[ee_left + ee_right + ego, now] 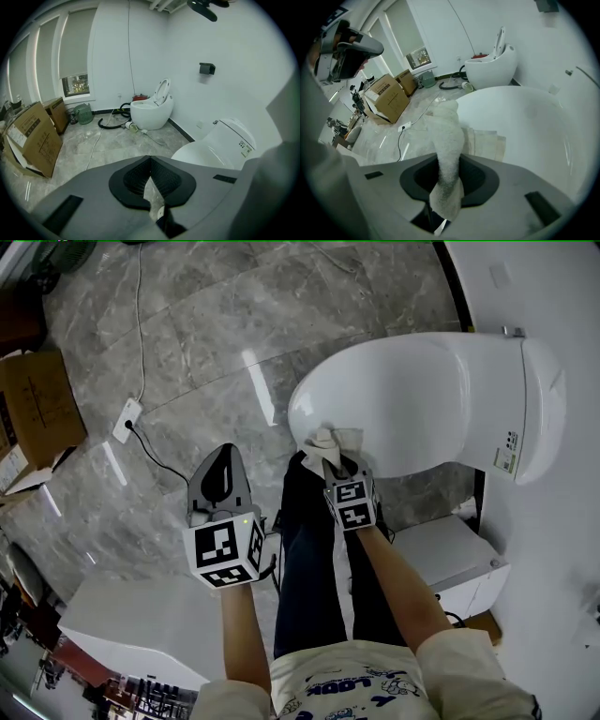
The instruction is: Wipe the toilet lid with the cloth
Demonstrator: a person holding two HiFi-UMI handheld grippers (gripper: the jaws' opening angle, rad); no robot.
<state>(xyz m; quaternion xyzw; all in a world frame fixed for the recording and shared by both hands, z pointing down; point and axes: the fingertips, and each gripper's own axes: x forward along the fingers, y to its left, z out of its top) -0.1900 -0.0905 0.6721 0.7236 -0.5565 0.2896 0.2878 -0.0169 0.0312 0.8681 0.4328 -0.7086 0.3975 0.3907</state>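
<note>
white cloth (447,140): pinched in right gripper (336,465), resting on toilet lid (422,399) for wiping; left gripper (221,465) pressed together, empty, aside.

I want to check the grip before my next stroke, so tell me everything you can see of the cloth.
The cloth is off-white and fuzzy, like terry towelling. The right gripper is shut on it. A bunched, rope-like strand runs up between the jaws, with a short tail hanging behind them. Beyond the jaws it spreads into flatter folded layers that lie on the closed white toilet lid, near its front edge.
</note>
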